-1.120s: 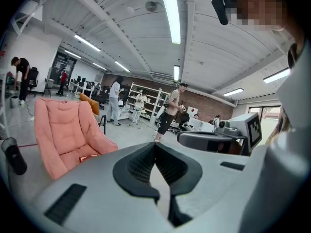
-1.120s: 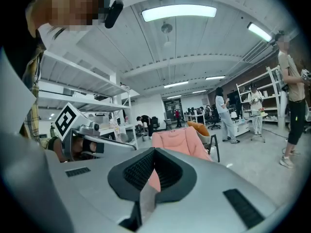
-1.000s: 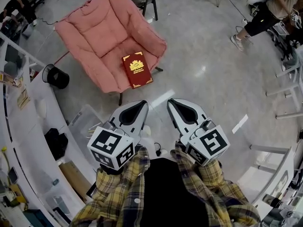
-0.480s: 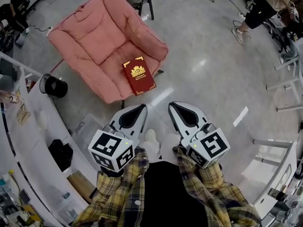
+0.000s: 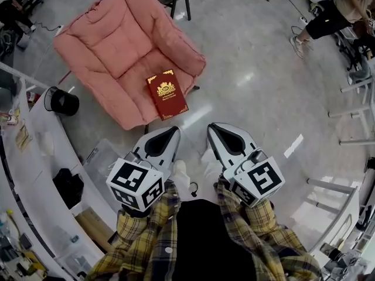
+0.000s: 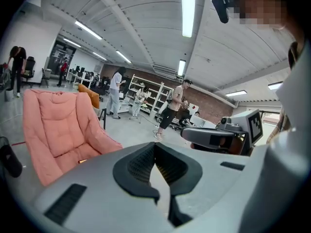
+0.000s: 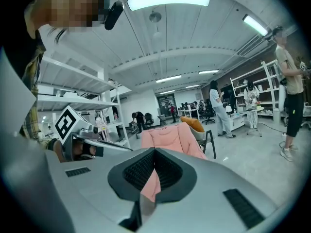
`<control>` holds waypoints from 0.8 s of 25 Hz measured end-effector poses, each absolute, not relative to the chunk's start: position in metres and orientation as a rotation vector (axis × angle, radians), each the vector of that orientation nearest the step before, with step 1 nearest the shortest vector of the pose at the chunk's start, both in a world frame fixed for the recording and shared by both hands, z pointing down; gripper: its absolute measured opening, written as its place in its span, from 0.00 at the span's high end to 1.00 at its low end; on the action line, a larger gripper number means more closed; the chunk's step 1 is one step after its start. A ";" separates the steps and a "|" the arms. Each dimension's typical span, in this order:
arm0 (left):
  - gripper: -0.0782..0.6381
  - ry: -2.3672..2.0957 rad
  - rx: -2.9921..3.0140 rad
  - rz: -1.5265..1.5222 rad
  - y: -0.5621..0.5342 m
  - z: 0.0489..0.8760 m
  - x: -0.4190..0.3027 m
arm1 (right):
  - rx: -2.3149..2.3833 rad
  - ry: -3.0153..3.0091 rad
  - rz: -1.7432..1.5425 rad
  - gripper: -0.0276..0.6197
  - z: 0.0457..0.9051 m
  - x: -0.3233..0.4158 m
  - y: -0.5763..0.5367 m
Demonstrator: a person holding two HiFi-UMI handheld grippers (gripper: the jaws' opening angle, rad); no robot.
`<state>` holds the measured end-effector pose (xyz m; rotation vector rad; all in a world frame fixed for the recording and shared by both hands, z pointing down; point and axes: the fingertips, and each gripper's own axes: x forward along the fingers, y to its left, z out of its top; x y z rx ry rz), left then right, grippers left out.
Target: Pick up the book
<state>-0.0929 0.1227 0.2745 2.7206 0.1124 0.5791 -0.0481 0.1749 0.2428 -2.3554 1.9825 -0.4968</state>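
Closer now to the red book (image 5: 166, 94) lying ahead on the seat of the pink armchair (image 5: 111, 45), left gripper (image 5: 174, 130) and right gripper (image 5: 212, 126), jaws pressed together on nothing, should spread wide before meeting its near edge.

A pink padded fabric armchair (image 5: 111, 45) on dark legs stands on the glossy grey floor (image 5: 263, 63). Near its left side sits a round black bin (image 5: 61, 102), beside a long white curved worktop (image 5: 32, 157). A black bag (image 5: 69, 186) lies by the worktop's edge. A person in black shorts (image 5: 328, 19) stands well apart, at the upper right.
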 end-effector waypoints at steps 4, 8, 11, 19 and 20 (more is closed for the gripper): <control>0.89 0.014 2.731 0.547 0.117 0.273 -0.054 | -2.299 2.070 -0.476 0.93 0.242 -0.006 0.168; 0.89 -0.048 2.739 0.520 0.115 0.266 -0.009 | -2.257 2.137 -0.447 0.93 0.237 0.040 0.167; 0.89 -0.125 2.737 0.498 0.115 0.263 0.024 | -2.204 2.210 -0.435 0.93 0.232 0.077 0.164; 0.89 -0.327 2.695 0.463 0.118 0.263 0.064 | -2.058 2.372 -0.453 0.93 0.232 0.125 0.167; 0.89 -0.354 2.685 0.464 0.117 0.265 0.065 | -2.038 2.390 -0.458 0.93 0.233 0.127 0.166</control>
